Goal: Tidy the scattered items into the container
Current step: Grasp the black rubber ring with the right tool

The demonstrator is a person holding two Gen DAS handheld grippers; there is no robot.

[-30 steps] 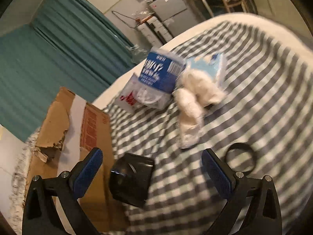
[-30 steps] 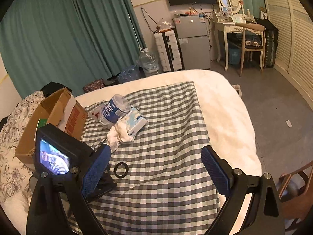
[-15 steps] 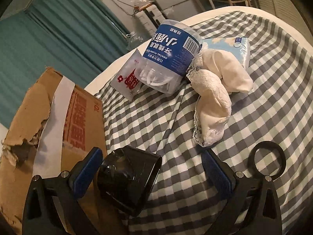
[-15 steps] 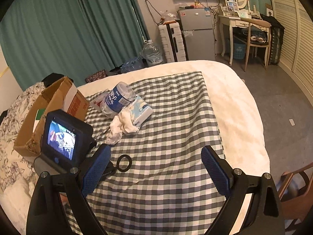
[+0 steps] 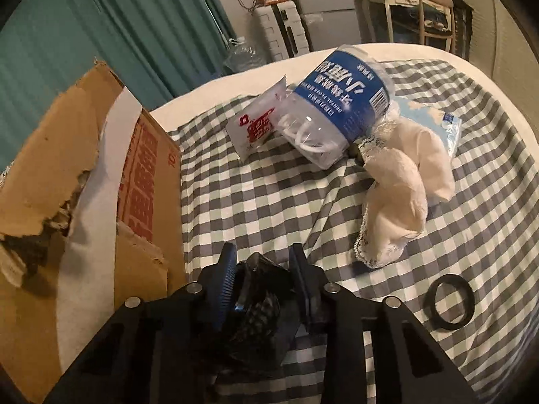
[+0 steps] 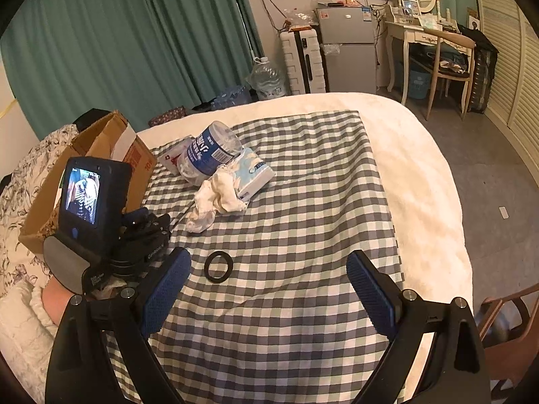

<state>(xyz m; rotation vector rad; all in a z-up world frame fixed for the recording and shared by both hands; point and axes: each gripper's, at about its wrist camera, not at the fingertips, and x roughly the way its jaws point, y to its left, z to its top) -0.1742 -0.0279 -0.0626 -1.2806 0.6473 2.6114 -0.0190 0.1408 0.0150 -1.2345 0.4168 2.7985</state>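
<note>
My left gripper (image 5: 264,269) is shut on a black cup-shaped cap (image 5: 261,289) just above the checked cloth, right beside the torn cardboard box (image 5: 84,181). The box also shows in the right wrist view (image 6: 101,148). On the cloth lie a blue-labelled clear tub (image 5: 337,107), a red-printed sachet (image 5: 256,124), a white cloth (image 5: 401,198), a blue tissue pack (image 5: 434,121) and a black ring (image 5: 449,301). My right gripper (image 6: 267,289) is open and empty, held above the cloth near the ring (image 6: 219,266).
The checked cloth (image 6: 320,202) covers a white bed (image 6: 421,168). A patterned quilt (image 6: 23,181) lies left of the box. Teal curtains, a suitcase, a fridge and a dressing table with a chair stand behind. A wooden chair (image 6: 505,330) is at the lower right.
My left gripper has closed its fingers on the black cap, which lay free between the open fingers before. The right gripper has moved slightly; it stays open.
</note>
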